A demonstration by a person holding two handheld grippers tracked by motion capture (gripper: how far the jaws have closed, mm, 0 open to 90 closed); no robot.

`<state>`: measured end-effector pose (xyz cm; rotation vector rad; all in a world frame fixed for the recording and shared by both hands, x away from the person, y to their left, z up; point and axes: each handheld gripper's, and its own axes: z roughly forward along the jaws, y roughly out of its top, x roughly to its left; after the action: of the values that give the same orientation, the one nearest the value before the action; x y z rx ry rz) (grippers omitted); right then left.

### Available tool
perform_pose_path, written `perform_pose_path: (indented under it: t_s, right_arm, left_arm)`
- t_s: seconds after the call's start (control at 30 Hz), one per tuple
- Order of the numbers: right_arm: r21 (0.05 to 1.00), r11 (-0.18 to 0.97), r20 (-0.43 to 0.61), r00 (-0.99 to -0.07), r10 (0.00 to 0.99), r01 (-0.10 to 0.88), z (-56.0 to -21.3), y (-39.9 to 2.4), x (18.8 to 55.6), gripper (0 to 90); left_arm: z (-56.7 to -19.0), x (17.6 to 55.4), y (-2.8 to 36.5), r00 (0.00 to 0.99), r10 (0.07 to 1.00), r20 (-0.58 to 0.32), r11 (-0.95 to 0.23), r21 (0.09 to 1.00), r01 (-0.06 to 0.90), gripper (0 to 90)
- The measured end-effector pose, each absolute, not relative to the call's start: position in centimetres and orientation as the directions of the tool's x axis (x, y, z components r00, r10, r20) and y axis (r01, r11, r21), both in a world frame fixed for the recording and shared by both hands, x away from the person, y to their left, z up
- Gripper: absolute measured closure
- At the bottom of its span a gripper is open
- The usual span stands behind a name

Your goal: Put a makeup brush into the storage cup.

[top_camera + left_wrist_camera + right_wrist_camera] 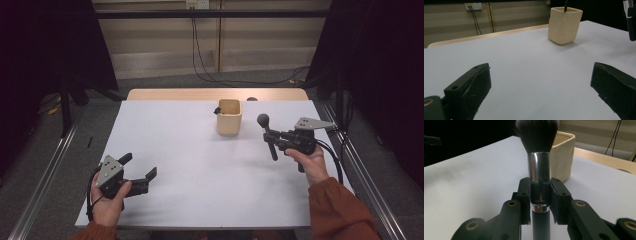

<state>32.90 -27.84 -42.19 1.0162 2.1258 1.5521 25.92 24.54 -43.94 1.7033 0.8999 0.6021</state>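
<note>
Right gripper (540, 192) clenched on makeup brush (539, 165) at its ferrule — bristles up, just right of beige cup (229, 116). Left gripper (136, 172) released — well apart from cup, low over the counter (200, 170).

Your makeup brush (266, 135) sits right of centre in the high view, upright with a slight tilt, its dark rounded bristle head on top and its dark handle pointing down toward the table. In the right gripper view the brush (539, 167) rises up the middle of the frame, a shiny silver ferrule between the black, pale-tipped bristles and the grey handle.
</note>
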Motion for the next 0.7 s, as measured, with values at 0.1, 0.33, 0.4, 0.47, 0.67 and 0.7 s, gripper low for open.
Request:
perform_pose_path:
  t_s: [0.1,0.33,0.4,0.47,0.67,0.7]
  right_arm:
    - [0.928,0.138,0.152,-0.69,0.708,0.346,-41.7,-27.7,33.2,73.1]
    - [0.935,0.13,0.142,-0.686,0.714,0.329,-40.6,-26.6,34.1,73.0]
    - [0.938,0.124,0.144,-0.686,0.713,0.325,-40.4,-26.3,34.4,73.1]
    - [0.941,0.123,0.138,-0.688,0.712,0.316,-40.2,-25.9,34.7,73.1]
    - [0.947,0.109,0.138,-0.69,0.71,0.301,-39.5,-25.1,35.6,73.1]
    - [0.948,0.108,0.137,-0.689,0.711,0.299,-39.4,-25.0,35.7,73.1]
  left_arm:
    - [-43.9,25.9,24.6,0.588,0.808,-0.038,-0.149,0.952,0.268,3.1]
    - [-43.9,25.9,24.6,0.591,0.806,-0.041,-0.148,0.952,0.268,3.1]
    - [-43.9,25.9,24.6,0.592,0.805,-0.037,-0.152,0.952,0.266,3.1]
    - [-43.9,25.9,24.6,0.592,0.805,-0.038,-0.151,0.952,0.266,3.1]
    - [-43.9,25.9,24.6,0.593,0.805,-0.035,-0.154,0.952,0.265,3.1]
    - [-43.9,25.9,24.6,0.593,0.804,-0.034,-0.154,0.952,0.264,3.1]
